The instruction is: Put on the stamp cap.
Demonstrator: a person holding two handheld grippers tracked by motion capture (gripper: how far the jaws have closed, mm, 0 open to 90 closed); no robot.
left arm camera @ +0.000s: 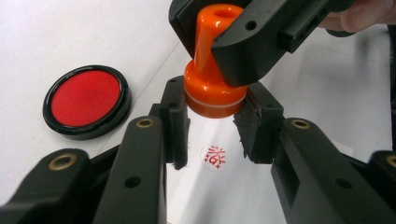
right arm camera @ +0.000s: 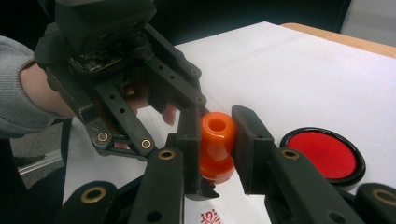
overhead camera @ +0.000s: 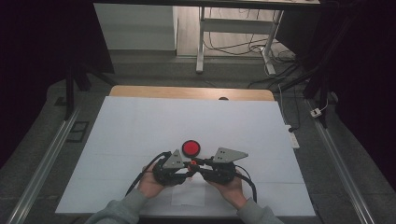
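The left gripper is clamped on the wide base of the orange stamp, with one pad on each side of it. The right gripper is clamped on the narrow handle of the same stamp, so both grippers hold it together, lifted a little above the white sheet. Directly under the stamp, at 6 o'clock from it in the left gripper view, is a small red stamp print on the paper. The round red ink pad lies on the sheet at 9 o'clock from the stamp, near but apart. In the high view both hands meet at the near edge of the table.
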